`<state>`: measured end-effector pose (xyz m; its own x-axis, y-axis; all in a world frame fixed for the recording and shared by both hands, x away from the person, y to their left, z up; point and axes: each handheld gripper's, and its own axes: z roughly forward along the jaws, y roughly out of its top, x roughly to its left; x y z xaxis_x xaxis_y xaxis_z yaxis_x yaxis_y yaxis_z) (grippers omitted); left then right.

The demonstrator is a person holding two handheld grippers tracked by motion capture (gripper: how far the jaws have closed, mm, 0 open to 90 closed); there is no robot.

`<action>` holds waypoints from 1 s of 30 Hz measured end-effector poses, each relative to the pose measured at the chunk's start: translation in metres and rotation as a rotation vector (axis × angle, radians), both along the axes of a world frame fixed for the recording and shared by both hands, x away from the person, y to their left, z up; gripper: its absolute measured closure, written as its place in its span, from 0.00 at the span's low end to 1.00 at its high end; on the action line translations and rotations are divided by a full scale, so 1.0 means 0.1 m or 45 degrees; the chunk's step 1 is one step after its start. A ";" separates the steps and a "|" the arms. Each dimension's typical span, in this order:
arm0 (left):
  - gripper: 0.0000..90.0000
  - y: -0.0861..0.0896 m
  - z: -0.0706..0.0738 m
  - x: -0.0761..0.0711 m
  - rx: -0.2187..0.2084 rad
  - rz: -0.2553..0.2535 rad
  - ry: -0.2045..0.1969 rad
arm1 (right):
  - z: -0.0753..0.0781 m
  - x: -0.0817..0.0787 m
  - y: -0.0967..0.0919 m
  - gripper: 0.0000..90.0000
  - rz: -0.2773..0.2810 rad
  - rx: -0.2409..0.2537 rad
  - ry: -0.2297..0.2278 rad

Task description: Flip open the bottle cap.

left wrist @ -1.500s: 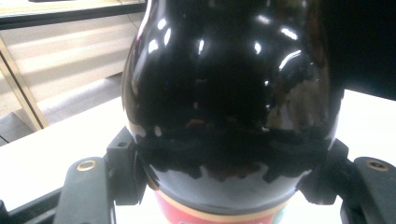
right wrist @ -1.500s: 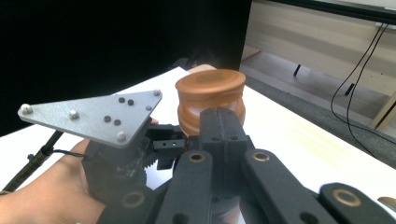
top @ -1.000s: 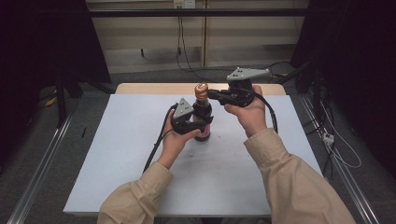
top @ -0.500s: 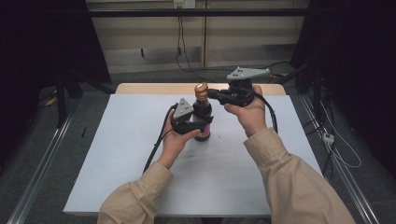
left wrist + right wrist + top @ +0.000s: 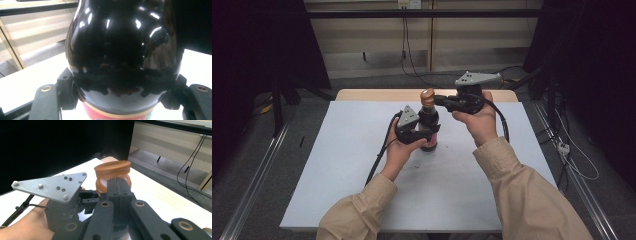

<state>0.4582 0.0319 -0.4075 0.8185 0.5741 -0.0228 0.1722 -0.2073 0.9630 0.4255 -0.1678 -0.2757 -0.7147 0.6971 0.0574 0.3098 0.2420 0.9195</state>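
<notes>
High view shows the left gripper [image 5: 428, 131] squeezing the dark sauce bottle [image 5: 428, 125], which stands on the white table [image 5: 337, 165]. Above the bottle's body, the right gripper [image 5: 438, 100] is clamped shut beside the brown cap [image 5: 428, 96]. The cap looks still on; opening is left.

A dark glass bottle [image 5: 429, 131] stands upright on the white table [image 5: 337, 170], its body between the left gripper [image 5: 419, 134] fingers [image 5: 66, 91]; the brown ribbed cap [image 5: 113, 173] sits just beyond the right gripper [image 5: 441, 100] fingertips.
</notes>
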 end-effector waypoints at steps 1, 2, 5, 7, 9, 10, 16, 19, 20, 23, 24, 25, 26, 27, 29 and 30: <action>0.34 0.00 0.00 0.00 -0.001 0.002 0.001 | 0.00 0.00 0.00 1.00 -0.001 -0.001 -0.001; 0.34 0.00 0.00 0.00 -0.001 0.001 0.000 | 0.00 0.00 0.00 1.00 -0.001 -0.001 -0.001; 0.34 0.00 0.00 0.00 0.002 0.002 0.000 | 0.00 0.00 0.00 1.00 -0.003 0.009 0.000; 0.34 0.00 0.00 0.00 0.001 0.000 0.001 | 0.01 0.00 0.00 1.00 -0.002 0.015 0.000; 0.34 0.00 0.00 0.00 0.008 -0.011 -0.001 | 0.01 0.00 0.00 1.00 -0.003 0.015 -0.003; 0.34 0.00 0.00 0.00 0.003 0.000 0.001 | 0.01 0.00 0.00 1.00 -0.004 0.013 -0.003; 0.34 -0.01 0.00 -0.01 -0.003 0.019 -0.003 | 0.02 0.01 0.00 1.00 -0.004 0.019 -0.002; 0.34 -0.01 0.00 -0.01 -0.002 0.019 -0.003 | 0.02 0.01 0.00 1.00 0.000 0.018 -0.001; 0.34 0.00 0.00 0.00 0.017 0.017 -0.009 | 0.02 0.01 0.00 1.00 0.000 0.018 -0.001; 0.34 0.00 0.00 0.00 0.015 0.017 -0.007 | 0.02 0.01 0.00 1.00 0.000 0.021 -0.001; 0.34 0.00 0.00 0.00 0.011 0.017 -0.006 | 0.02 0.01 0.00 1.00 0.001 0.022 -0.001; 0.34 0.00 0.00 0.00 0.011 0.017 -0.006 | 0.02 0.01 0.01 1.00 0.001 0.023 -0.003; 0.34 0.00 0.00 0.00 0.012 0.017 -0.006 | 0.03 0.01 0.01 1.00 0.001 0.021 -0.003; 0.34 0.00 0.00 0.00 0.012 0.019 -0.008 | 0.03 0.01 0.01 1.00 0.002 0.019 -0.003; 0.34 0.00 0.00 0.00 0.014 0.020 -0.009 | 0.03 0.02 0.01 1.00 0.001 0.021 -0.002; 0.34 0.00 0.00 0.00 0.013 0.019 -0.009 | 0.03 0.01 0.01 1.00 0.002 0.019 -0.003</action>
<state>0.4578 0.0319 -0.4077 0.8100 0.5863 -0.0112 0.1686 -0.2145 0.9621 0.4270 -0.1672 -0.2728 -0.7157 0.6953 0.0660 0.3073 0.2286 0.9237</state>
